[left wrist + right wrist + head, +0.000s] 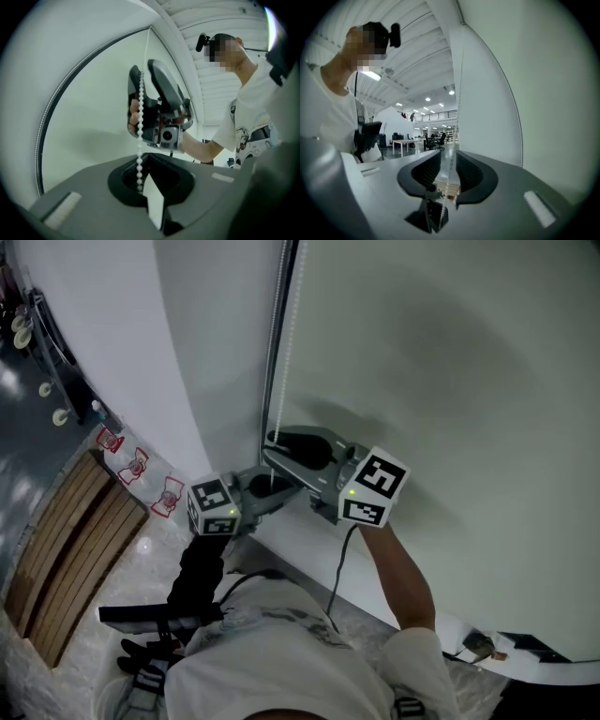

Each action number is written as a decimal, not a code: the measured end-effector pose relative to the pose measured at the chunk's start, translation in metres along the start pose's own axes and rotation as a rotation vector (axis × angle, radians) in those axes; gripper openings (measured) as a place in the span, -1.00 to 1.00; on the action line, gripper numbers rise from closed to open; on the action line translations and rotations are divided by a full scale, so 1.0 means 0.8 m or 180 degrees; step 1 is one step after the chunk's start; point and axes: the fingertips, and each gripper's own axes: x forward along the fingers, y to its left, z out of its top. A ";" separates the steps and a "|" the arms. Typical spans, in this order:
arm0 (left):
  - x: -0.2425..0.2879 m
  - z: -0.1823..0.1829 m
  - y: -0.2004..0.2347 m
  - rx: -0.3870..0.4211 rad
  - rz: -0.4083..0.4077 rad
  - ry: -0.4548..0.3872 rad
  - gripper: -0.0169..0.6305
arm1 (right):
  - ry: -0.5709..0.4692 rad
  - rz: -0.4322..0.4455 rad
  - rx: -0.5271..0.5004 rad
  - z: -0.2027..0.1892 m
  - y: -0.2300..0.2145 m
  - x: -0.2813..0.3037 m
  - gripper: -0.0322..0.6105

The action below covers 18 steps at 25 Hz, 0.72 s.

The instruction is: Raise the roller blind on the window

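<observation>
The left tongs [143,185] are clamped on the bead chain [139,136]. Just above, the right tongs [446,171] stand slightly apart, the chain passing between them, beside the blind [450,381].

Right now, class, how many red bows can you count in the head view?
3 red bows, in a slanting row at left: upper bow, middle bow, lower bow. More may lie hidden past the lower one.
</observation>
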 end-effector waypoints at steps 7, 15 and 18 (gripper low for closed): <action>0.005 -0.004 -0.003 -0.0025 -0.0045 0.0019 -0.96 | -0.0307 -0.0004 -0.0316 0.114 -0.023 0.006 -0.45; 0.003 -0.015 -0.005 -0.0021 -0.0065 0.0024 -0.96 | -0.0632 -0.0099 -0.0711 0.221 -0.040 0.011 -0.46; 0.003 -0.018 -0.006 -0.0029 -0.0066 0.0027 -0.96 | -0.0725 -0.0093 -0.0852 0.250 -0.039 0.009 -0.47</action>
